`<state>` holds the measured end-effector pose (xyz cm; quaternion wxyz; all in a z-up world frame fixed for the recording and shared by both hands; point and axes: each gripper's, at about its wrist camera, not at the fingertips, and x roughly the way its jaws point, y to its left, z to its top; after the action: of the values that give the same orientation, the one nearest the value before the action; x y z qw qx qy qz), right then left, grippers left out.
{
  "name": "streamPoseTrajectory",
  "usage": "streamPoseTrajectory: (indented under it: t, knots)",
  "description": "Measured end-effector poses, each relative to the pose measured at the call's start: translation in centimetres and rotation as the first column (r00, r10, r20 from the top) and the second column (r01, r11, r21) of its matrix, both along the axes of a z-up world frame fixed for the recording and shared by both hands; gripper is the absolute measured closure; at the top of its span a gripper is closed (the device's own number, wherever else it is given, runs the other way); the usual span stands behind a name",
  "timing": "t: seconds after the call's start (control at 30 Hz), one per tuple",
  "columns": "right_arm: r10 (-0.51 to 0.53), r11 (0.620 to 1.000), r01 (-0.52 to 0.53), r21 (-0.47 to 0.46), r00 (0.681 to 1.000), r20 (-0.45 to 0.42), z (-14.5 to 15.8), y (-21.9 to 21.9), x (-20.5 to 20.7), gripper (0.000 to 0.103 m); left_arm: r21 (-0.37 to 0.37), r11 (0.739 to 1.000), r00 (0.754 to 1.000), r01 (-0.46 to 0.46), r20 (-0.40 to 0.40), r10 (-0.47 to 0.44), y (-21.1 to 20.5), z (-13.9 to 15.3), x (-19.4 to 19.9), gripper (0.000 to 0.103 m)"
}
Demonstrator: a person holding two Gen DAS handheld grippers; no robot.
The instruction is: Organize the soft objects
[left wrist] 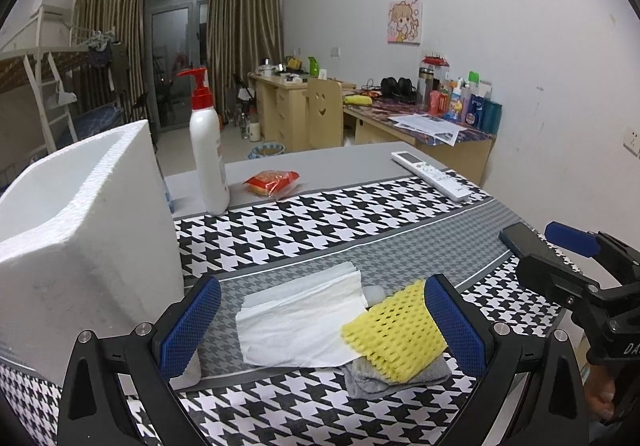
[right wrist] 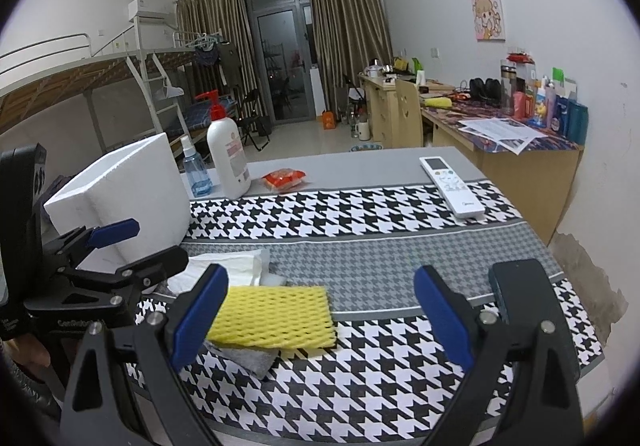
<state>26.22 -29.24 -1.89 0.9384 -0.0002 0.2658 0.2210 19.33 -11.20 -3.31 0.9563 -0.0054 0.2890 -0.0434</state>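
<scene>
Left gripper (left wrist: 320, 322) wide open around tissue (left wrist: 298, 320) and yellow foam net (left wrist: 394, 334). Net lay on grey cloth (left wrist: 394, 376). Right gripper (right wrist: 320, 320) open, net at 9 o'clock. Foam box (left wrist: 80, 246) at 10 o'clock.

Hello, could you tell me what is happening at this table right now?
A person holds a pair of tongs in each hand over a checked tablecloth. Both the left tongs and the right tongs are open and empty. A small pile lies in front of them: a white tissue, a yellow foam net and a grey cloth underneath. A white foam box stands to the left, and none of the pile is in it yet.
</scene>
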Motion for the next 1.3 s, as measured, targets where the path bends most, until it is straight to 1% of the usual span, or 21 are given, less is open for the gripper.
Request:
streamPoseTrajectory:
  t: [0.37,0.6,0.73,0.83,0.93,1.1,1.23,1.3]
  knots:
    - [0.01,1.0,-0.011,-0.002,0.999,-0.034,-1.0,0.1,1.2,0.007,0.008,1.0,0.999,-0.015,-0.045,0.015,-0.3,-1.1,1.5,0.001]
    - [0.018,1.0,-0.019,-0.014,0.998,-0.062,-1.7,0.2,1.7,0.007,0.016,0.998,0.996,-0.057,-0.069,0.058,0.2,-1.7,2.5,0.001]
    - [0.022,1.0,-0.023,-0.019,0.997,-0.08,-2.0,0.3,1.9,0.007,0.041,0.997,0.996,-0.062,-0.068,0.064,-0.1,-2.1,2.8,0.001]
    - [0.03,0.999,-0.032,-0.022,0.996,-0.082,-2.1,0.5,1.9,0.007,0.039,0.999,0.997,-0.029,-0.071,0.032,-0.8,-2.1,2.8,0.001]
    - [0.037,0.999,-0.039,-0.022,0.996,-0.08,-2.0,0.6,1.9,0.007,0.041,0.999,0.998,-0.013,-0.056,0.015,-1.2,-1.9,2.8,0.001]
    - [0.046,0.999,-0.047,-0.02,0.996,-0.083,-2.2,0.8,2.0,0.007,0.023,0.999,0.997,-0.042,-0.065,0.043,-0.4,-2.3,3.7,0.001]
    - [0.046,0.999,-0.049,-0.022,0.995,-0.09,-2.4,0.9,2.2,0.007,0.046,0.998,0.996,-0.051,-0.065,0.054,-0.3,-2.6,3.6,0.001]
    - [0.051,0.998,-0.053,-0.018,0.994,-0.093,-2.5,1.0,2.4,0.007,0.044,0.997,0.995,-0.069,-0.072,0.072,0.2,-2.7,3.5,0.001]
